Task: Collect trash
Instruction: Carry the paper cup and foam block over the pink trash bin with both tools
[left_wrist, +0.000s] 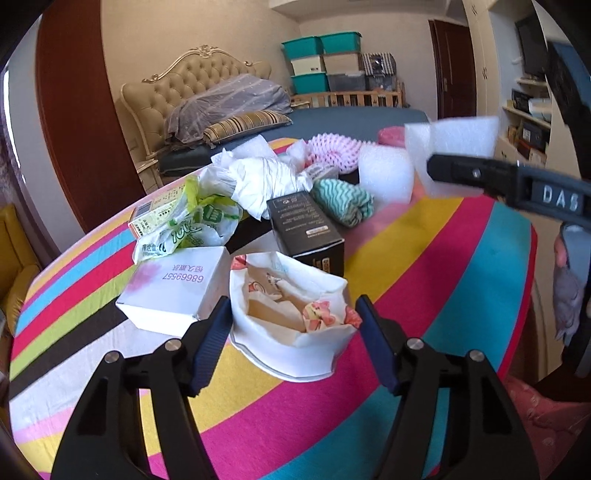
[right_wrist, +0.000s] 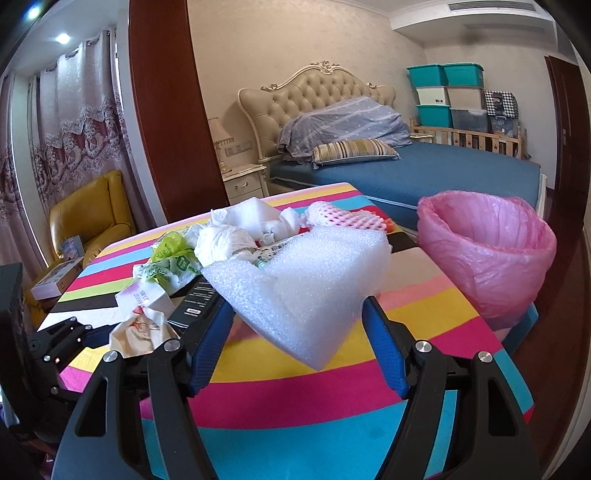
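A: Holding item? Right gripper: clamped on white crumpled foam packing sheet, above striped tablecloth, near pink-lined bin.

B: Left gripper: jaws spread, straddling white cartoon-printed paper bag.

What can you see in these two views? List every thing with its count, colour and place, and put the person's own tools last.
Foam sheet: one, white, held above the table by the right gripper.
Foam block: one, white, far side of the table.
Paper bag: one, white with pink cartoon print, open, nearest the left gripper.
White box: one, white with purple print, left of the paper bag.
Black box: one, behind the paper bag.
Green-printed plastic bag: one, crumpled, behind the white box.
Crumpled tissue: a pile, white, mid-table.
Foam net: one, pink, far edge.
Wavy cloth: one, teal and white, beside the black box.
Bin: one, pink liner, table's right edge.
Tablecloth: one, striped.
Left gripper: open around the paper bag.
Right gripper: shut on the foam sheet.
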